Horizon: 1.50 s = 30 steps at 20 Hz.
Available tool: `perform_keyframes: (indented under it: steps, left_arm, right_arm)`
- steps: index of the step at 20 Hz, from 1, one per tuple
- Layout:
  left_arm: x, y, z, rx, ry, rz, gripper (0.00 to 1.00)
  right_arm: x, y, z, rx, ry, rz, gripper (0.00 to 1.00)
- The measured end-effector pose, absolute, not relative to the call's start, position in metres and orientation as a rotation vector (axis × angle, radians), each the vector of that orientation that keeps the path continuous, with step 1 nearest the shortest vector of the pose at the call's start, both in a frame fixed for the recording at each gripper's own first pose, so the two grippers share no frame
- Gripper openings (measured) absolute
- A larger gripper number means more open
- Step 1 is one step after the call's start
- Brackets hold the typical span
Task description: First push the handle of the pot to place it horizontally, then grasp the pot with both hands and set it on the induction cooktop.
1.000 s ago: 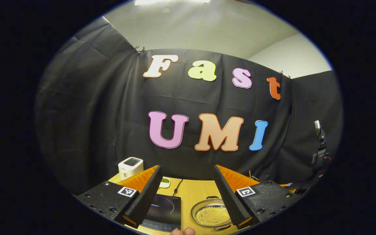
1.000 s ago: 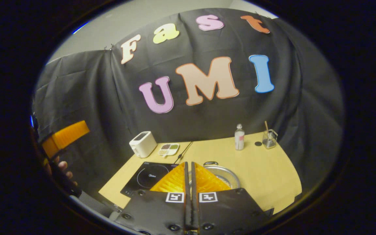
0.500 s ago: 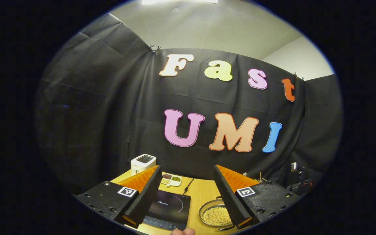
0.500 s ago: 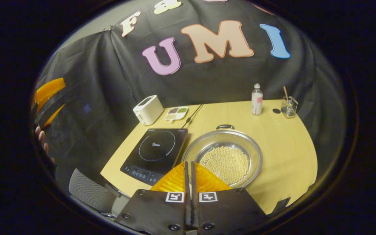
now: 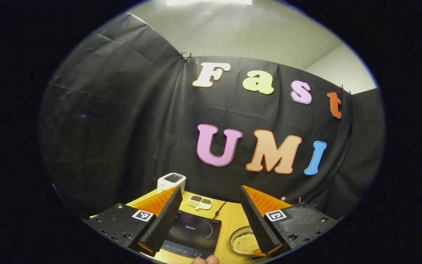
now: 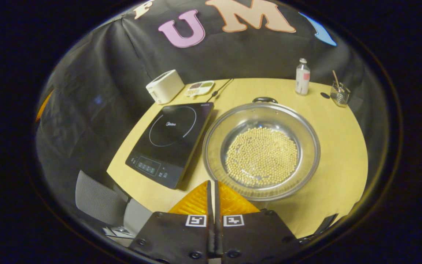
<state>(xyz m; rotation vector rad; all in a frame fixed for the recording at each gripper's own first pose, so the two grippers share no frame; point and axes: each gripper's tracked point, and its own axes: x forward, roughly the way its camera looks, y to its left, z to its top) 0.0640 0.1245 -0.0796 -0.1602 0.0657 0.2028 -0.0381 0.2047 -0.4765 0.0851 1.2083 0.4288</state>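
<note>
A wide steel pot (image 6: 261,150) holding yellow beans sits on the wooden table (image 6: 343,146), just right of the black induction cooktop (image 6: 170,141). A black handle (image 6: 265,99) shows on the pot's far rim. My right gripper (image 6: 211,182) is shut on nothing and hovers above the table's near edge, in front of the pot. My left gripper (image 5: 209,189) stands open and empty, high and well back from the table. Between its fingers, far below, lie the cooktop (image 5: 192,233) and the pot (image 5: 243,242).
A white toaster (image 6: 164,86) and a small divided dish (image 6: 200,88) stand behind the cooktop, whose cable runs to the back. A bottle (image 6: 302,76) and a glass (image 6: 340,93) stand at the far right. A grey chair (image 6: 97,198) is by the table's near left corner.
The right gripper, still shut, has tipped down and come closer over the table, so pot and cooktop look larger. The left gripper has swung left and drawn back, staying open.
</note>
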Motion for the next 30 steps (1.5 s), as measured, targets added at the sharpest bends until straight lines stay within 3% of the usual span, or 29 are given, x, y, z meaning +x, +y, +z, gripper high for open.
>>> perform_keyframes:
  steps: [9,13,17,25,26,27,30]
  left_arm:
    - [0.056,0.144,-0.075,-0.131,0.052,0.255,0.92]
    - [0.055,0.144,-0.077,-0.129,0.060,0.257,0.92]
    - [0.056,0.139,-0.079,-0.128,0.065,0.249,0.92]
    - [0.062,0.125,-0.082,-0.140,0.070,0.223,0.92]
    - [0.063,0.124,-0.083,-0.142,0.070,0.220,0.92]
    - [0.065,0.122,-0.083,-0.144,0.071,0.220,0.95]
    - [0.067,0.116,-0.085,-0.154,0.072,0.222,0.92]
  right_arm:
    - [-0.068,0.209,-0.517,0.019,1.348,0.462,0.00]
    - [-0.071,0.201,-0.525,0.028,1.373,0.445,0.03]
    - [-0.071,0.192,-0.526,0.047,1.379,0.419,0.00]
    - [-0.060,0.143,-0.528,0.077,1.384,0.303,0.06]
    - [-0.061,0.136,-0.529,0.076,1.387,0.292,0.02]
    - [-0.058,0.130,-0.530,0.073,1.387,0.282,0.03]
    - [-0.055,0.108,-0.533,0.072,1.389,0.251,0.03]
